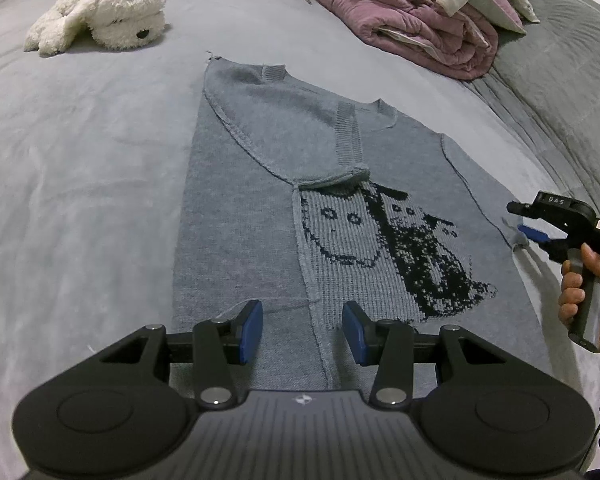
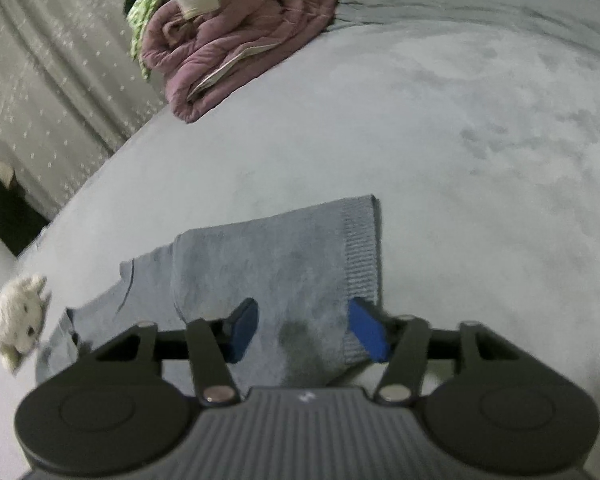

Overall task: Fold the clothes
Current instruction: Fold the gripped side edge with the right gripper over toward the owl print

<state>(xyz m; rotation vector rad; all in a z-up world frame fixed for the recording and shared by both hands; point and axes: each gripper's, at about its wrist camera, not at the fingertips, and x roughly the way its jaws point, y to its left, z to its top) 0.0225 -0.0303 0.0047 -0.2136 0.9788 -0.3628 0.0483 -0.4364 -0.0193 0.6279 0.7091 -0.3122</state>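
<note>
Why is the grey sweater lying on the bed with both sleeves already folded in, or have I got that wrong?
Only one sleeve is folded in. In the left wrist view it lies across the grey sweater; in the right wrist view the other sleeve stretches out over the bed, between the open fingers of the right gripper.

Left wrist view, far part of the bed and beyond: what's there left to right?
White plush dog → grey sweater folded shoulder → rolled purple quilt → right tool, open, at the sweater's right edge.
</note>
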